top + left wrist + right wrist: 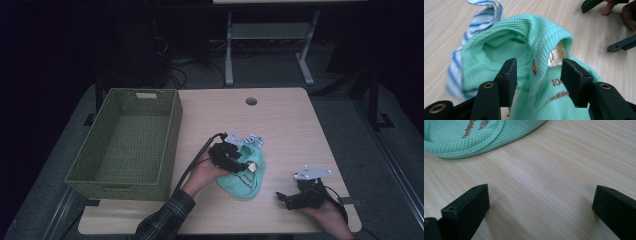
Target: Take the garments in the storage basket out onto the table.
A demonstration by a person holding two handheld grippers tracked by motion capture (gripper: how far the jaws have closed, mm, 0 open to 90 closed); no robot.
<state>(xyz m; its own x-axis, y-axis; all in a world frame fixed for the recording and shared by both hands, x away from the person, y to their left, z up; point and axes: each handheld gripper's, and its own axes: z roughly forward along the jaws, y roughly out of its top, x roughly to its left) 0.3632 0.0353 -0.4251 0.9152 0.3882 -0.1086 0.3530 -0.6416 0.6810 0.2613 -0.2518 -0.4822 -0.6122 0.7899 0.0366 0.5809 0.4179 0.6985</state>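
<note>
- Left hand-held gripper (240, 161) sits over the mint-green garment (245, 177), near the middle of the counter (280, 120).
- In the left gripper view its jaws stand apart with a raised fold of the green garment (534, 45) between them; pads are not pressing on the cloth, so it is open, not gripping.
- A white sewn-in label (557, 56) shows at the fold, just inside the right-hand jaw; orange print sits lower on the fabric.
- Garment lies crumpled on the counter, toward the person's side, right of the basket (125, 145) and apart from it.
- A blue-and-white striped cloth (250, 140) lies touching the green garment on its far side; in the left gripper view the striped cloth (456, 70) pokes out from behind and under the green one.
- Right hand-held gripper (287, 197) rests low near the counter's front right edge, pointing toward the garment, near it but not touching.
- In the right gripper view its jaws are spread wide with bare counter (549, 182) between them: open, holding nothing.
- The green garment's hemmed edge (469, 142) shows at the upper left of that view, beyond the jaw tips.
- Woven green basket stands on the counter's left part, near the left edge.
- Person's left forearm wears a plaid sleeve (167, 215).
</note>
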